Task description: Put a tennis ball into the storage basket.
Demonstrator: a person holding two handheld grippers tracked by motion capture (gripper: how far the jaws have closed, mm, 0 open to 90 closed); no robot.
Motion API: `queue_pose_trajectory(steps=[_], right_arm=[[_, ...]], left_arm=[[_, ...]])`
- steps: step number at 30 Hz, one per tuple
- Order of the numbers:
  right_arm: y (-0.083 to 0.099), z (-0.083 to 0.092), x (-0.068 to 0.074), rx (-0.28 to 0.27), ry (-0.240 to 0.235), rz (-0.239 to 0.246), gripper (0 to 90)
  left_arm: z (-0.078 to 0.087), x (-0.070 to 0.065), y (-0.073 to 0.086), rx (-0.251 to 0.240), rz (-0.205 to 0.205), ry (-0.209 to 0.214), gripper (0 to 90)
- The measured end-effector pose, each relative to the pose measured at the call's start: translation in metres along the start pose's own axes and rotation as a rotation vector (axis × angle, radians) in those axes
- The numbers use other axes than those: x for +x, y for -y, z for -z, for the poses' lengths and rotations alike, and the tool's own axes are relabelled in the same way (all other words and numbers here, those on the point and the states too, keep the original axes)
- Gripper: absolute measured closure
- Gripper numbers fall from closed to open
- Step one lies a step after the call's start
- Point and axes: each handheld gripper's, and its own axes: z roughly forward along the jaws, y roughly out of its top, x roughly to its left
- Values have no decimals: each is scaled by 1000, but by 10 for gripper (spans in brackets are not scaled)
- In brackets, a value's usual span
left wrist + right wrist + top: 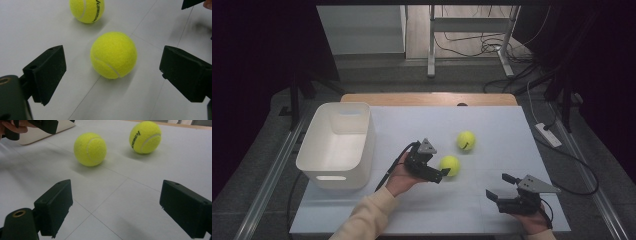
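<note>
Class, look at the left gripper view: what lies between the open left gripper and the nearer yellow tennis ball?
Nothing: bare white table separates the left gripper from the nearer yellow felt tennis ball.

Far tennis ball [86, 10]: black brand lettering, seen in the left gripper view, reading "Kawasaki" as far as it shows; the last letters curve out of sight.
Same ball, right gripper view [145, 137]: the black print runs sideways and reads "Kawas", the rest turned away.
Near tennis ball [113, 55]: no lettering readable.
</note>
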Motion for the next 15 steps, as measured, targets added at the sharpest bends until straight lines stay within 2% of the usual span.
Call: queue_pose_trajectory(steps=[15], right_arm=[[1,0,-1,3,4,-3,113]], left_arm=[[-20,-2,-9,37,-4,15,67]])
